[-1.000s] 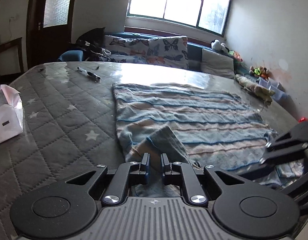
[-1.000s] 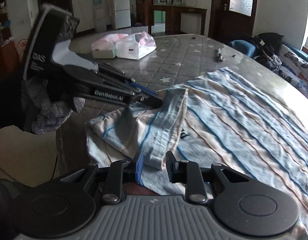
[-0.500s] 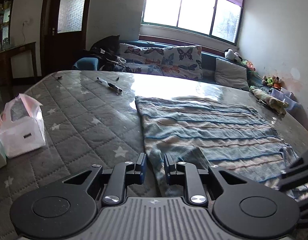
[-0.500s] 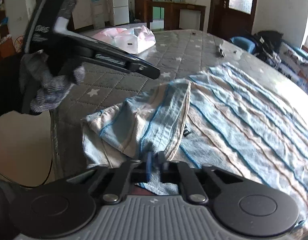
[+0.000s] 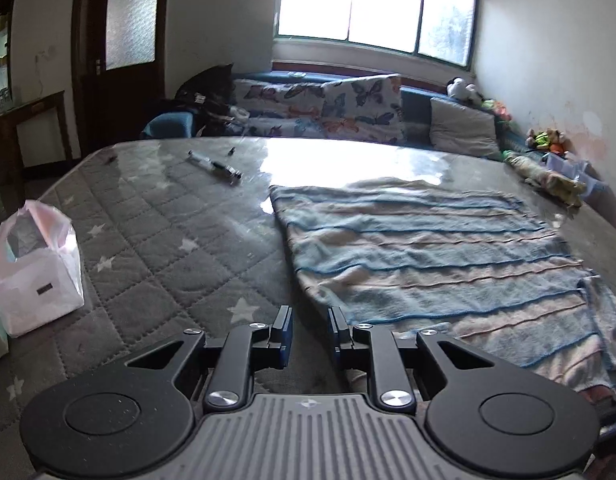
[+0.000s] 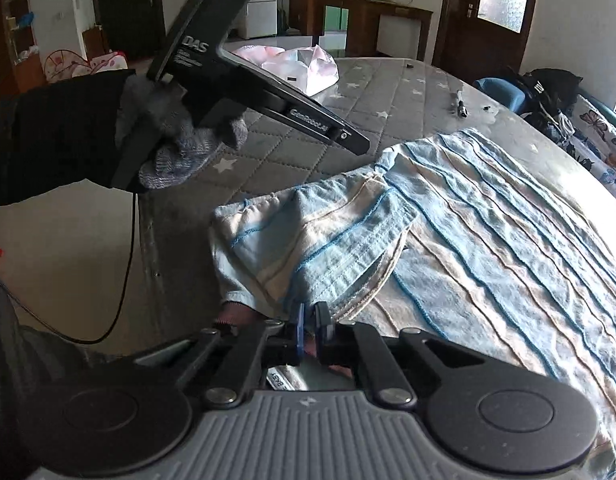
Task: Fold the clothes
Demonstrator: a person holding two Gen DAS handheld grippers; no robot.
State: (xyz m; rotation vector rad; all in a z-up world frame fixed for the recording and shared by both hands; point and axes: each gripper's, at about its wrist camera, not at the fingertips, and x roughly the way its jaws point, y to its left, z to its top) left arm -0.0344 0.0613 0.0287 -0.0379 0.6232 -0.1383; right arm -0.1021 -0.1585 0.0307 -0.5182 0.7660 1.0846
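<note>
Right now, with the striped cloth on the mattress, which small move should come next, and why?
Probably bring the left gripper onto the near edge of the striped cloth and close it. Its jaws stand apart over bare mattress with nothing between them, while the right gripper is shut on the folded corner.

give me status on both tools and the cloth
Right tool shut on striped cloth edge. Left tool open, empty, beside cloth. Near corner folded over. Nothing blocking.

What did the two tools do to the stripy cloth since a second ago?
The left tool let go of the blue-and-cream striped cloth and backed off, jaws apart. The right tool closed on the cloth's near edge, pinching it. The white plastic bag and grey quilted mattress stayed put.
</note>
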